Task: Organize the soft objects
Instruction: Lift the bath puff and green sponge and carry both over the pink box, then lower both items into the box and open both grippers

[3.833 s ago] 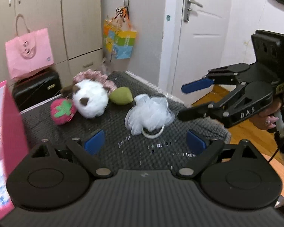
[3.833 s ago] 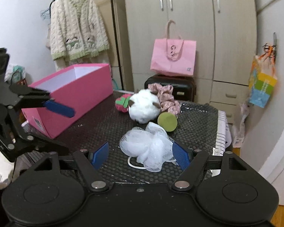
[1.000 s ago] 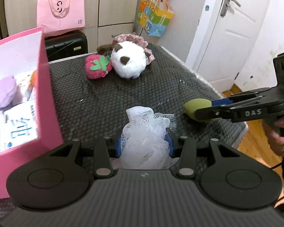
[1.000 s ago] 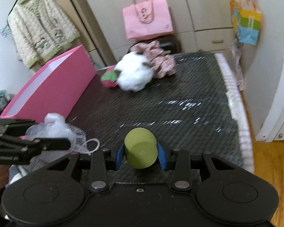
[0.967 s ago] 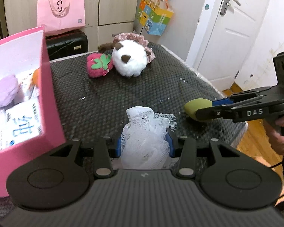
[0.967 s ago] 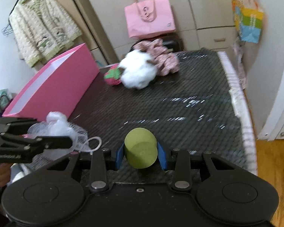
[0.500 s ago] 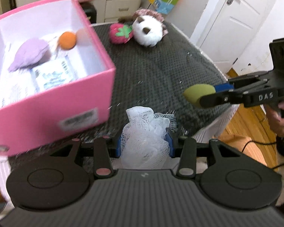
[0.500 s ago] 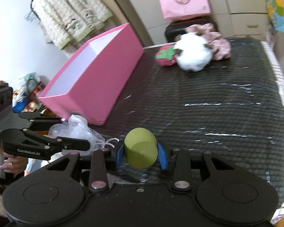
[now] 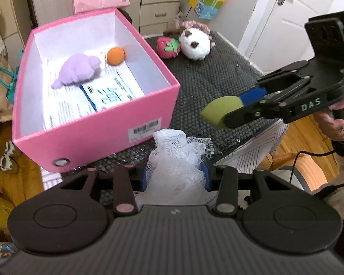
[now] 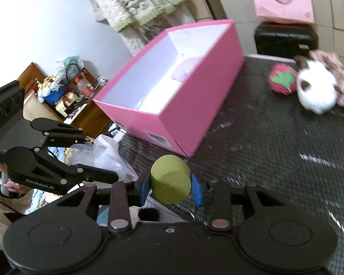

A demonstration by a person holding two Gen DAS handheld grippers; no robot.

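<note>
Gripping the mesh pouf (image 9: pixel 177 160), the left gripper (image 9: pixel 175 175) is clamped near the pink box (image 9: pixel 117 133). The right gripper (image 10: pixel 170 186) clamps the green sponge (image 10: pixel 170 180), right of the box.

Hot pink box (image 9: pixel 84 135) at centre left, white inside, holding a lilac plush (image 9: pixel 79 70) and an orange ball (image 9: pixel 115 55). White mesh puff (image 9: pixel 178 160) at lower centre, olive-green sponge (image 9: pixel 217 112) at right, red strawberry (image 9: pixel 168 47) with green leaves and white plush (image 9: pixel 195 45) at top, dark grey knobbly worktop (image 9: pixel 206 78).
</note>
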